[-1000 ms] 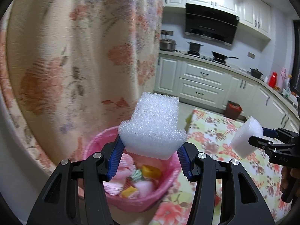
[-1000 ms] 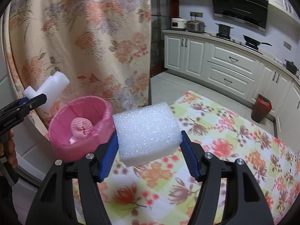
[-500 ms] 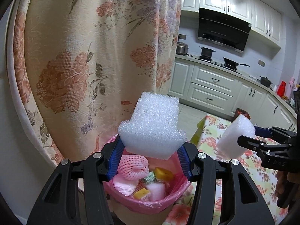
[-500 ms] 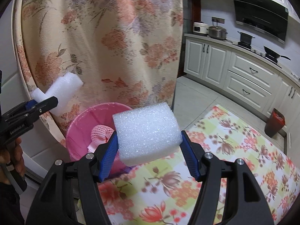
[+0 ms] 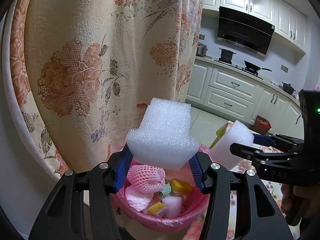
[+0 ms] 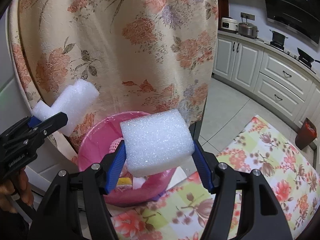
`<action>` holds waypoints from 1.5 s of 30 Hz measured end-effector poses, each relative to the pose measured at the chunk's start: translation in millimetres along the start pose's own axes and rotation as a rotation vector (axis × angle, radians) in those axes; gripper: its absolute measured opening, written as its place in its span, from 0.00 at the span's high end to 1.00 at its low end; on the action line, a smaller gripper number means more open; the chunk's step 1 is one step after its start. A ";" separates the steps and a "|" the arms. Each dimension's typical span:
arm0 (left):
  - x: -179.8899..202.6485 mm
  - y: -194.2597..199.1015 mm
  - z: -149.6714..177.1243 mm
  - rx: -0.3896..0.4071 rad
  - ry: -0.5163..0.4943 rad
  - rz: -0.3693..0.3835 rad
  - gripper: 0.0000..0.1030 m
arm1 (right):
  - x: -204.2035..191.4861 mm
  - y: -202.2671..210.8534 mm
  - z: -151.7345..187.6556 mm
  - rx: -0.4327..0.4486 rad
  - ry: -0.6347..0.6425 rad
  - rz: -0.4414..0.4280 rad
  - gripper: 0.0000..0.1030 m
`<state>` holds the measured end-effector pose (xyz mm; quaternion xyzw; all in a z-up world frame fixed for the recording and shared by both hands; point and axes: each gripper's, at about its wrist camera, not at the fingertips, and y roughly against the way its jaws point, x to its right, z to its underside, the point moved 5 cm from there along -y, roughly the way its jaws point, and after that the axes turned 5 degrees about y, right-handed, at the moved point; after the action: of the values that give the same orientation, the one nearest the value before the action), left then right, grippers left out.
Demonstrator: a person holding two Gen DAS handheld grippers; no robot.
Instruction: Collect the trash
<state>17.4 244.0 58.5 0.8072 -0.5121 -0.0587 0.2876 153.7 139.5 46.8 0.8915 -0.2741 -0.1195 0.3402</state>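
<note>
A notched white foam piece (image 5: 163,138) is pinched between the blue pads (image 5: 122,169) of the left gripper (image 5: 160,168), its wide base clamped and its narrower top standing upright. A plain white foam block (image 6: 157,143) is clamped in the same way between the blue pads (image 6: 201,168) of the right gripper (image 6: 158,167). Both pieces are held above the pink bin (image 5: 176,223), which serves as the landmark here. The notched piece is seen just over the bin's near rim in the left wrist view; the block is held to the right of the bin's opening, at the table's edge. Inside the bin, a pink foam fruit net (image 5: 146,177), yellow scraps (image 5: 181,185) and a small white foam bit (image 5: 172,204) are seen lying together. The bin is lined with a thin pink bag. Behind the bin, a flowered curtain (image 5: 90,60) is hung. To the right of the bin, a table covered by a flowered cloth (image 6: 260,172) is seen. Far beyond the bin, white kitchen cabinets (image 5: 230,92) and a small red floor bin (image 5: 262,122) are visible.
</note>
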 end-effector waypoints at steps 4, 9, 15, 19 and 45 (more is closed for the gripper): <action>-2.2 -5.4 -3.7 -0.002 0.005 -0.004 0.52 | -2.7 -15.0 -3.0 -0.016 -0.001 -0.011 0.38; -3.1 -14.0 -8.0 -0.007 0.006 -0.011 0.52 | -7.1 -31.5 -6.4 -0.031 -0.001 -0.027 0.37; -3.4 -24.2 -8.3 -0.023 0.006 -0.020 0.51 | -8.8 -41.6 -7.8 -0.037 0.000 -0.043 0.37; -0.9 -33.7 -7.8 -0.040 0.001 -0.021 0.46 | -5.0 -44.6 -6.8 -0.037 -0.007 -0.045 0.29; 13.8 17.5 32.6 -0.123 -0.012 -0.049 0.18 | 9.8 14.6 50.9 -0.006 -0.036 0.043 0.14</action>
<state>-2.7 213.5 43.4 0.8000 -0.4893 -0.1016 0.3320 135.5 97.3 18.7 0.8821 -0.2990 -0.1289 0.3405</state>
